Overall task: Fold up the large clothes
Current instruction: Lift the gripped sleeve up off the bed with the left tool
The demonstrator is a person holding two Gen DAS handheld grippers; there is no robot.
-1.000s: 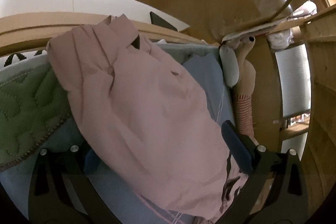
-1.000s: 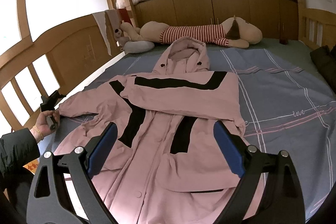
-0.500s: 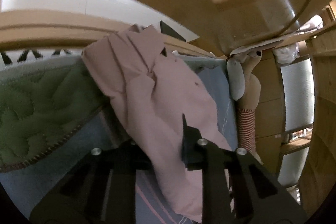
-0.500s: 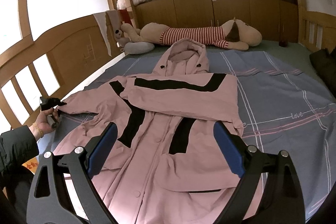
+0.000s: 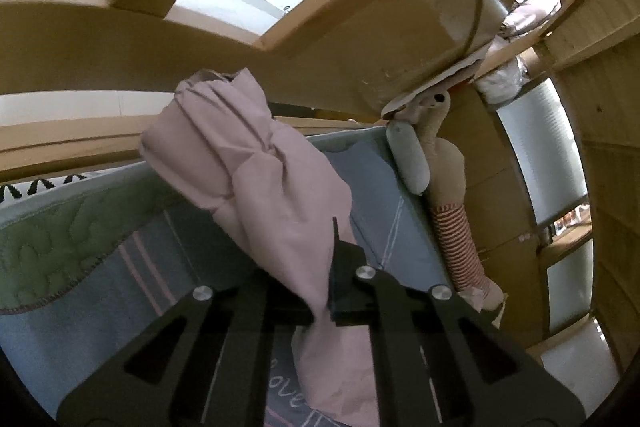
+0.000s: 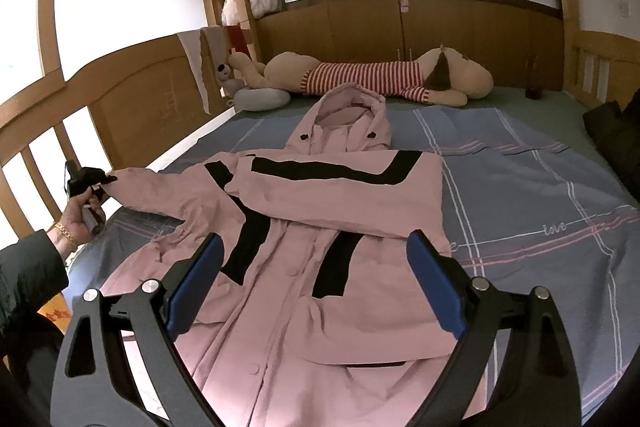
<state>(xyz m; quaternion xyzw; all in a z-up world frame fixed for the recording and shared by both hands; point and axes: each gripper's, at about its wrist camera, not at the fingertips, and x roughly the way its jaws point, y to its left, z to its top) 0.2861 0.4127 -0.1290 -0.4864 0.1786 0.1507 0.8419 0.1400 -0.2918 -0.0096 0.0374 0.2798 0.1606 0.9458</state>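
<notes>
Jacket (image 6: 320, 219) spread flat on bed (image 6: 540, 187); left claw (image 5: 320, 307) clenched on sleeve (image 5: 260, 167), lifted; right claw (image 6: 316, 291) released above hem.

Bedroom, wood bunk bed (image 6: 132, 75), plush dog (image 6: 360, 77)

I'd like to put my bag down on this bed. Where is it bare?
The blue sheet right of the pink coat, up to the dark bundle, is bare. The head end holds the plush dog; at the left rail the left gripper holds the sleeve.
</notes>
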